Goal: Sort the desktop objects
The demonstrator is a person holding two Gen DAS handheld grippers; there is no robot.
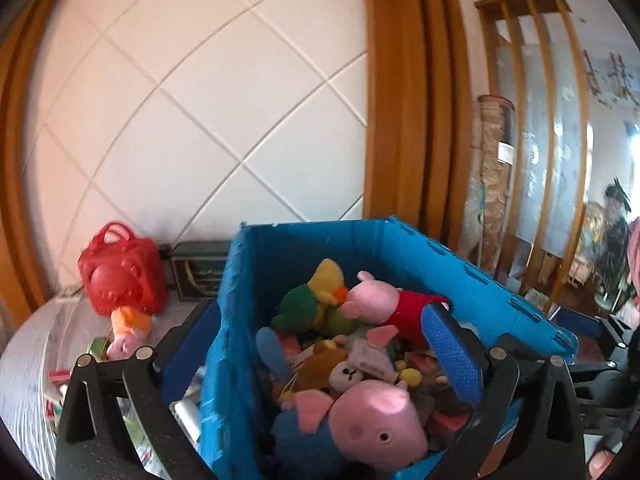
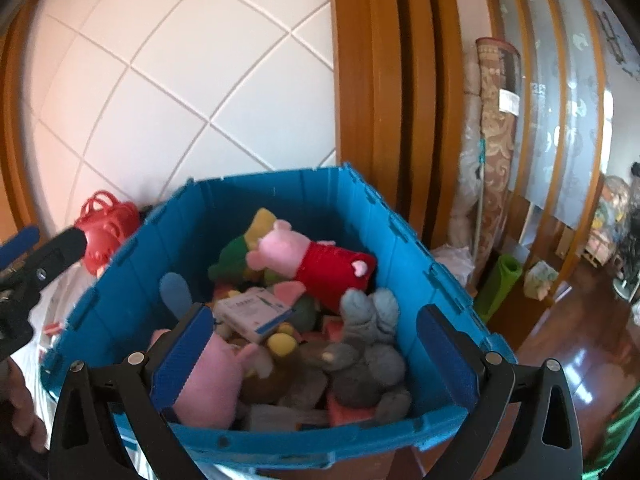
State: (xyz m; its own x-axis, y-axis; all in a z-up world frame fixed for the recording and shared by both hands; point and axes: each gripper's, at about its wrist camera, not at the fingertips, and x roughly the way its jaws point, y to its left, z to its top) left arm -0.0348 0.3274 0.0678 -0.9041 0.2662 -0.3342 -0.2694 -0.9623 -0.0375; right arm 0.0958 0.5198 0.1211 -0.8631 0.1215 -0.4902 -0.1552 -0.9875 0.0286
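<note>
Hovering spread and empty over the full blue bin (image 2: 280,436), both tools risked knocking the red-dressed pig plush (image 2: 316,260) out; the left tool (image 1: 320,344) straddled the wall.

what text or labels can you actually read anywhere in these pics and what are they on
None is readable.
White box with blue print in the blue bin: too blurred.
White tag among the plush toys: too small.
Label on the rolled rug: blurred.
Dark box behind the bin: markings illegible.
</note>
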